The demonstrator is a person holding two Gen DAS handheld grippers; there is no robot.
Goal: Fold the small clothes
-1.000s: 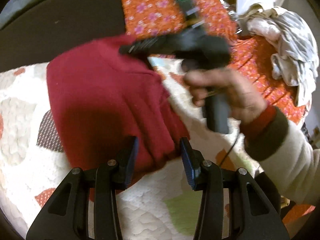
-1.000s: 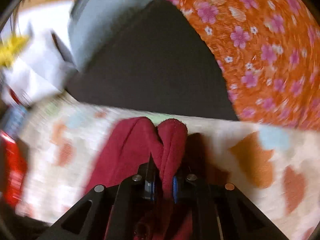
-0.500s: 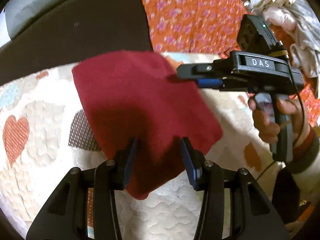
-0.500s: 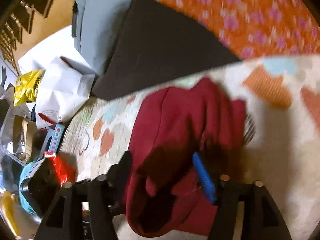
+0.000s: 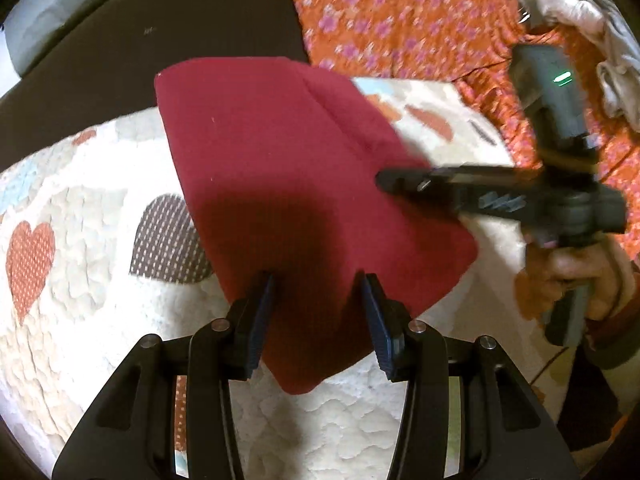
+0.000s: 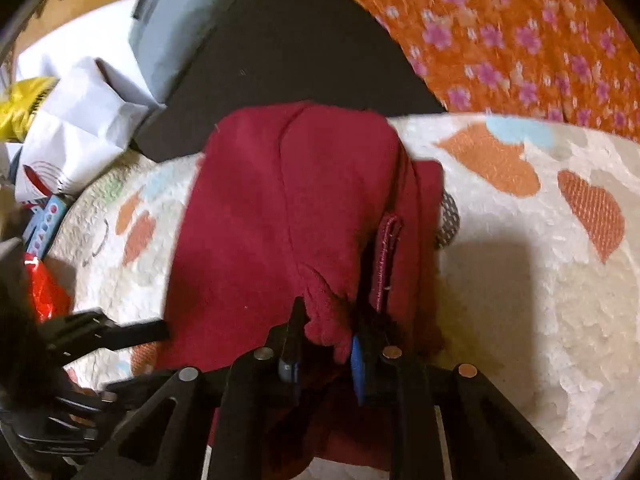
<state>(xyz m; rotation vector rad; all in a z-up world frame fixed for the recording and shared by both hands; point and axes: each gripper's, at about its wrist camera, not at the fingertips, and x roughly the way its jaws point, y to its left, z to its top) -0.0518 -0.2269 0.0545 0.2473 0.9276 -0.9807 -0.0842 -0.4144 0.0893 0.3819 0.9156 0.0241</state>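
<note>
A dark red garment (image 5: 288, 184) lies folded on a cream quilt with hearts (image 5: 80, 300). My left gripper (image 5: 318, 312) is open, its blue pads over the garment's near edge, holding nothing. My right gripper (image 5: 404, 184) reaches in from the right at the garment's right edge. In the right wrist view the right gripper (image 6: 324, 344) has its jaws narrowly apart with a bunched fold of the red garment (image 6: 280, 216) between them. The left gripper (image 6: 120, 332) shows at the left of that view.
A dark cushion (image 5: 160, 40) and an orange flowered cloth (image 5: 400, 20) lie behind the quilt. A heap of pale clothes (image 5: 580, 20) sits at the far right. White bags (image 6: 80, 128), a yellow packet (image 6: 20, 108) and a red packet (image 6: 44, 292) lie left of the quilt.
The right gripper carried a fold of the garment across, opened half a second ago, and has now closed in on a bunch of cloth at the right edge. The garment lies flatter and squarer.
</note>
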